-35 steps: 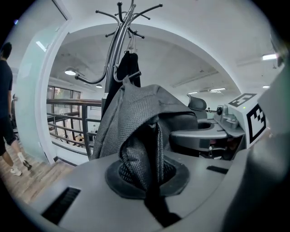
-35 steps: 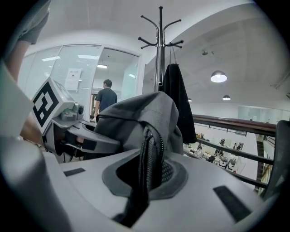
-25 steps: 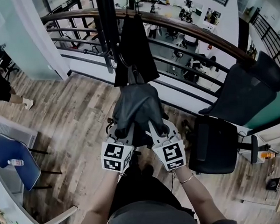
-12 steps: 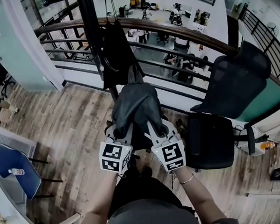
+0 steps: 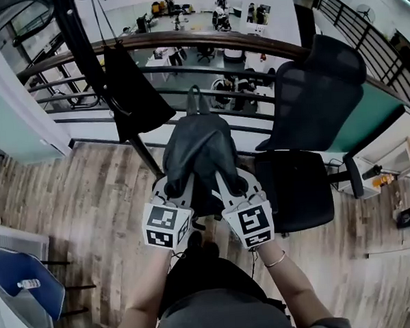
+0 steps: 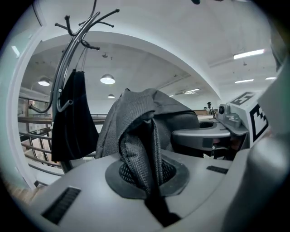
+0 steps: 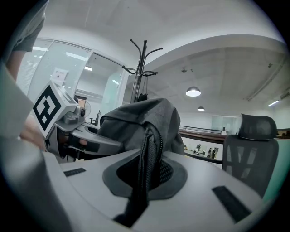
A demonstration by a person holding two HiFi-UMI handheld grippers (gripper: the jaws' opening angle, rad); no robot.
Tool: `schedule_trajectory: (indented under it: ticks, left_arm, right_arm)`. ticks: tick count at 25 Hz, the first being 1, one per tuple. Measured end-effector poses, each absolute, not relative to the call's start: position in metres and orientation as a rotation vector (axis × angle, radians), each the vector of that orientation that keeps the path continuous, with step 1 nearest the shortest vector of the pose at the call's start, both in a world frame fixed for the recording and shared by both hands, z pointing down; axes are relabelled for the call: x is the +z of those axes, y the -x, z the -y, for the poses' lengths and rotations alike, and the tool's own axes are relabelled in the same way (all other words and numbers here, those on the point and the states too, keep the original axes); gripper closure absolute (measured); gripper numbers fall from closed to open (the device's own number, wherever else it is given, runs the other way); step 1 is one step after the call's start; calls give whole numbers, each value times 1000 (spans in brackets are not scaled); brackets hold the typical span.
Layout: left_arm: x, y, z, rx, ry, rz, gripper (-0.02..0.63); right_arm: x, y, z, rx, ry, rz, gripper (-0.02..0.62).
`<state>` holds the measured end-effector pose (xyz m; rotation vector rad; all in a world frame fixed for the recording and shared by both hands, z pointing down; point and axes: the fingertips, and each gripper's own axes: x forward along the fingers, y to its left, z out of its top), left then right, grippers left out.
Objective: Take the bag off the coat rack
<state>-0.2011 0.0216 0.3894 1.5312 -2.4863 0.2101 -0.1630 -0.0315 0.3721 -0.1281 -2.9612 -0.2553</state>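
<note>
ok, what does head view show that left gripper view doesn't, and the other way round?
Head view only: the blue chair, the person's arms, and the marker cube on the left gripper.
Left gripper view only: the ceiling lamps, and the mesh strap pinched between the left gripper's shut jaws.
Both: the gray bag, the coat rack with a black item hanging on it, the railing, and the right gripper.
</note>
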Motion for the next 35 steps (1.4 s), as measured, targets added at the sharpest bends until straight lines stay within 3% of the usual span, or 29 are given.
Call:
schedule_trajectory:
  ticks: [35]
  left_arm:
    - [305, 95, 262, 228, -2653, 1644, 575]
  right_arm:
    - [290, 25, 261, -311, -1174, 2738, 580]
